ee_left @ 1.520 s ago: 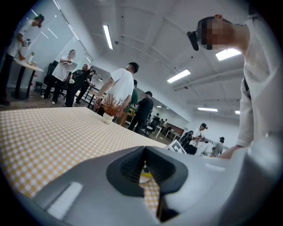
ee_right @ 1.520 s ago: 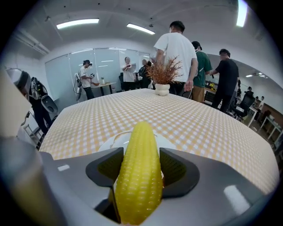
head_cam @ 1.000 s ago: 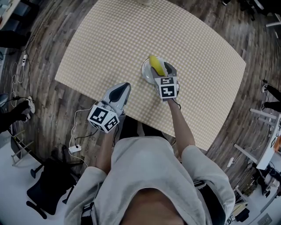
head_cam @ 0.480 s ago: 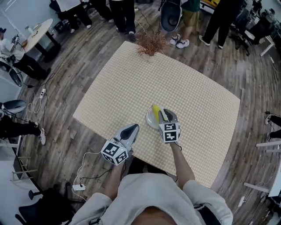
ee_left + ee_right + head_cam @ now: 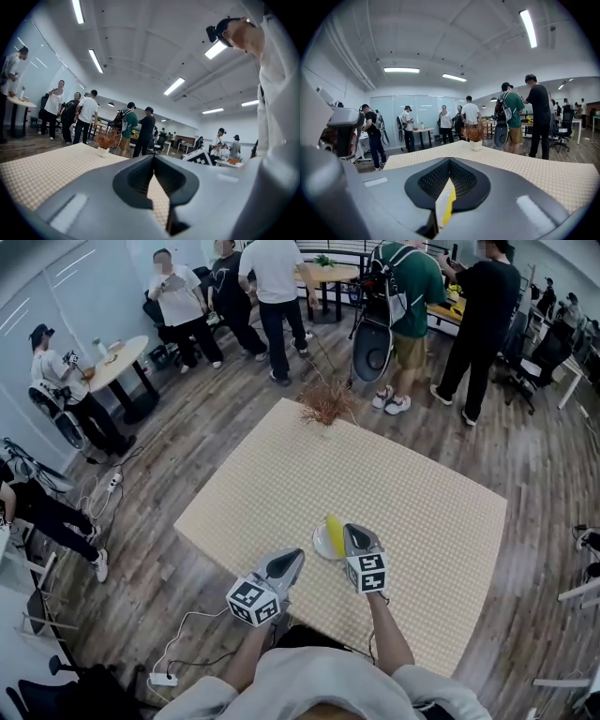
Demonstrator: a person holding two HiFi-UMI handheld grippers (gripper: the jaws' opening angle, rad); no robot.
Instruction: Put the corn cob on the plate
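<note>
My right tongs [image 5: 353, 532] have just closed and the jaws now meet with nothing caught between them. Through the slit beneath their tips I glimpse yellow and white. The corn cob [image 5: 334, 528] lies on the plate [image 5: 322, 546], towards the near edge of the checked surface [image 5: 412, 484], just left of the right tongs' tips. My left tongs [image 5: 297, 557] are also fully shut and empty, held at the near edge, left of the plate. A dried plant [image 5: 326, 407] stands at the far edge, with people [image 5: 274, 287] standing beyond it.
</note>
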